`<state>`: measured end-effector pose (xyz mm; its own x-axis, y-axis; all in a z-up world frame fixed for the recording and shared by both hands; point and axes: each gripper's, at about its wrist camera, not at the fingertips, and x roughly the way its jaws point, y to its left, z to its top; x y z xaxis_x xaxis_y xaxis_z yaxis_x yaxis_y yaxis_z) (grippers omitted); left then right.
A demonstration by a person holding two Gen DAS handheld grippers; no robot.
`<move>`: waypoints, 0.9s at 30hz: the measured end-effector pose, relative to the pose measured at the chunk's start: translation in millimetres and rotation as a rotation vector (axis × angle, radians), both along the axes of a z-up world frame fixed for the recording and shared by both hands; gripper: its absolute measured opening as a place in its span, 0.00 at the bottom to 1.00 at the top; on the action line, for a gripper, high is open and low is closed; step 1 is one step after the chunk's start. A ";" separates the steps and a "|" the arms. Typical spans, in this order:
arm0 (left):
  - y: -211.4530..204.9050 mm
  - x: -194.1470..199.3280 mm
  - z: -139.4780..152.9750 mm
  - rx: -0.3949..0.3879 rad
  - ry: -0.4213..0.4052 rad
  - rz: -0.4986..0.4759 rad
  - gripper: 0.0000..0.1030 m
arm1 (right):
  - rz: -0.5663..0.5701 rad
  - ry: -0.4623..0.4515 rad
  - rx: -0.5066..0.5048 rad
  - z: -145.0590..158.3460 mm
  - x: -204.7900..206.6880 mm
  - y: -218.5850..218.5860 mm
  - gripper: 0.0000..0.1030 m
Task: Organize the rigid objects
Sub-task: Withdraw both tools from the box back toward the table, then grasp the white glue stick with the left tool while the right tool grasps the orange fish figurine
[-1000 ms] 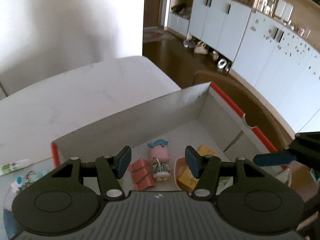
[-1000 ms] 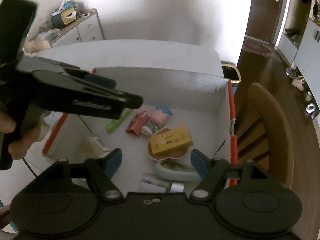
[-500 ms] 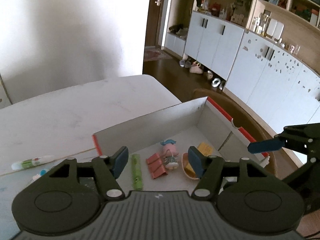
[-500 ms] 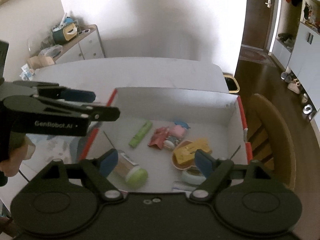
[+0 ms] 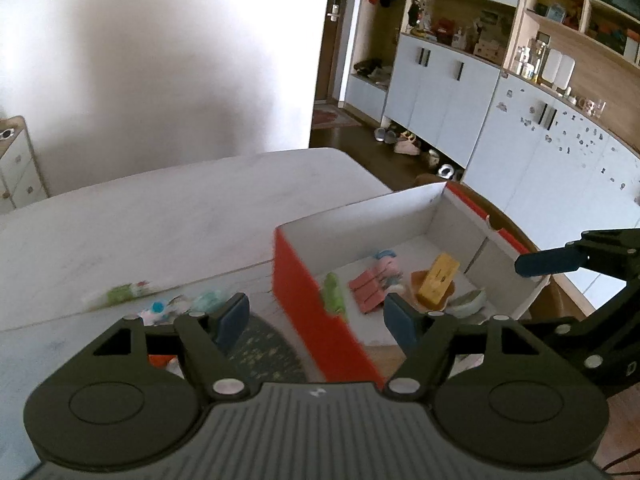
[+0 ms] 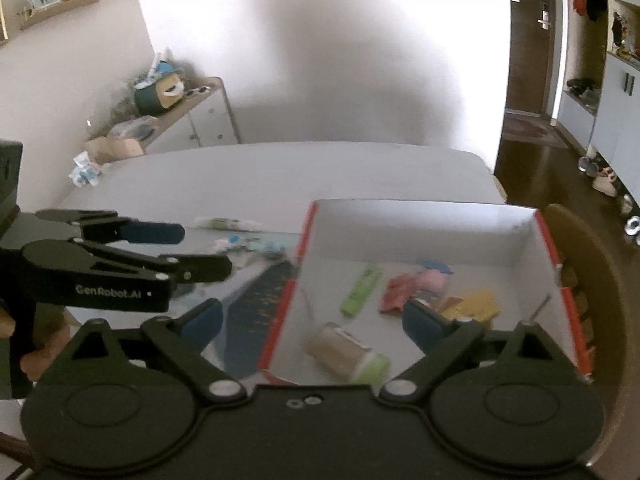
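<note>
A red-sided cardboard box (image 5: 304, 292) (image 6: 536, 236) sits on the white table. It holds a green tube (image 5: 334, 298) (image 6: 360, 289), a red clip (image 5: 366, 290), a pink doll (image 5: 386, 270) (image 6: 431, 280), a yellow box (image 5: 438, 278) (image 6: 478, 306) on an orange dish, and a brown can with a green lid (image 6: 347, 354). My left gripper (image 5: 316, 318) is open and empty above the box's left wall; it also shows in the right wrist view (image 6: 188, 250). My right gripper (image 6: 312, 320) is open and empty above the box's near side.
Left of the box lie a green-white tube (image 5: 128, 291) (image 6: 228, 223), small blue-white trinkets (image 5: 176, 306) (image 6: 250, 244), a dark patterned mat (image 5: 264, 350) (image 6: 256, 312) and something orange (image 5: 160, 360). A wooden chair (image 6: 580, 264) stands right of the box. Cabinets line the far wall.
Both grippers have pulled up and back from the box. The left view has swung left, so the box's red left wall and the items on the table beside it now show.
</note>
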<state>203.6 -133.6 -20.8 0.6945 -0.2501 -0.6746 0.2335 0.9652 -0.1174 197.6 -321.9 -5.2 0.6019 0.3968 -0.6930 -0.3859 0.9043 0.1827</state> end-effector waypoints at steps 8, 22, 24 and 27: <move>49.2 -17.3 -4.9 -0.028 0.001 0.027 0.77 | 0.035 -0.014 0.025 -0.7 -3.1 43.6 0.98; 131.1 -8.7 -32.5 -0.068 0.044 0.095 0.93 | 0.094 0.029 -0.018 -22.0 8.6 117.1 0.98; 138.8 -4.2 -37.6 -0.058 0.026 0.112 0.94 | 0.100 0.030 -0.028 -26.1 11.2 126.7 0.98; 147.4 7.1 -44.9 -0.039 0.024 0.121 0.94 | 0.111 0.032 -0.040 -33.0 17.3 141.9 0.98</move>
<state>210.7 13.8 -65.7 0.7049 -0.1916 -0.6830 0.1119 0.9808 -0.1597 214.9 -180.0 -38.2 0.5334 0.4309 -0.7279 -0.4783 0.8634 0.1607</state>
